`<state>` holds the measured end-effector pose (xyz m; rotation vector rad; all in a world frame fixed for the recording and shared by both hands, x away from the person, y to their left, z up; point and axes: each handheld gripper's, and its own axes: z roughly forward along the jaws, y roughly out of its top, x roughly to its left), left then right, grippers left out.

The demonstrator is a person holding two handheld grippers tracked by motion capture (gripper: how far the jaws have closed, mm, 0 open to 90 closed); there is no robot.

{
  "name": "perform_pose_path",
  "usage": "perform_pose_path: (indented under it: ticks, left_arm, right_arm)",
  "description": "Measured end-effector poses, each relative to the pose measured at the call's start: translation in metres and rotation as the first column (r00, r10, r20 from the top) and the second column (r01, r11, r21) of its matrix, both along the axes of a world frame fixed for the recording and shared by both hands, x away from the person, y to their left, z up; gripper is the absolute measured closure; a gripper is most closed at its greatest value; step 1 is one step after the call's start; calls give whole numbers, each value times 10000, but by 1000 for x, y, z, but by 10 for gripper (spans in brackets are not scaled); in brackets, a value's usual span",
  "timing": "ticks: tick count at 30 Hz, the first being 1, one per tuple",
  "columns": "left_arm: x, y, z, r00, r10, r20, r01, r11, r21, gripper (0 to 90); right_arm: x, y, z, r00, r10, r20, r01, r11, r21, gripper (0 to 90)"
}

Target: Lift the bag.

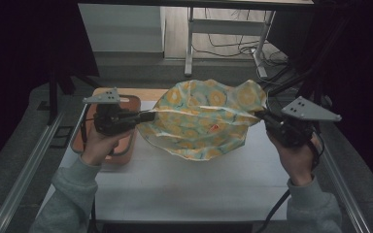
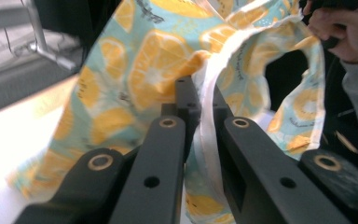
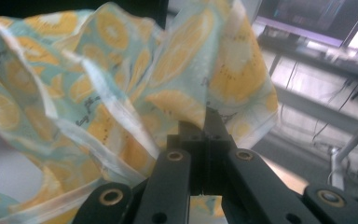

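I have the lemon-print cloth point(image 1: 201, 119) stretched in the air between my two tools, its long axis running left to right across the desk point(image 1: 184, 184), sagging in the middle like a shallow hammock with the printed face turned up. The left hand-held gripper point(image 1: 148, 116) has its jaws clamped on the cloth's left edge; in the left gripper view a white hem point(image 2: 209, 135) runs between the black jaws. The right hand-held gripper point(image 1: 262, 115) is pinched closed on the right edge, and the right gripper view shows the fabric point(image 3: 135, 93) bunching up from its jaw tips. Beneath the cloth the white desk top lies open toward me, with plenty of room in the near half. An orange tray point(image 1: 126, 145) sits under my left hand at the desk's left edge, just beside the cloth's left end. Metal rails point(image 1: 26, 170) run along both sides, and beyond the far edge a white frame leg point(image 1: 189, 43) and loose cables point(image 1: 243, 48) are on the floor.
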<state>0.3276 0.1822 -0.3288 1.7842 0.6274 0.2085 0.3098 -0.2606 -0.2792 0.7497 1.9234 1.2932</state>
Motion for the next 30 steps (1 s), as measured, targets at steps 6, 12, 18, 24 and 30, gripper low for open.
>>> perform_pose_path:
  ticks: [6,12,18,24,30]
  left_arm:
    - [7,-3,-2,9993,355,74,-357,9990,268,886]
    - [36,-15,-30,9951,512,-842,-454,9966,694,885]
    - [70,-29,-69,9752,934,-2008,-609,9849,1621,883]
    - [85,-33,-93,9562,1141,-2697,-566,9756,2121,850]
    - [66,-18,-89,9630,1951,-1860,-1477,9591,2413,216]
  right_arm:
    - [14,0,7,9999,-92,77,88,9989,468,899]
    - [46,5,-29,9948,-333,-964,346,9993,120,898]
    - [96,14,-92,9604,-557,-2729,431,9977,-520,897]
    - [126,21,-134,9265,-204,-3758,172,9998,-119,879]
    - [113,9,-126,9359,582,-3474,-314,9961,823,527]
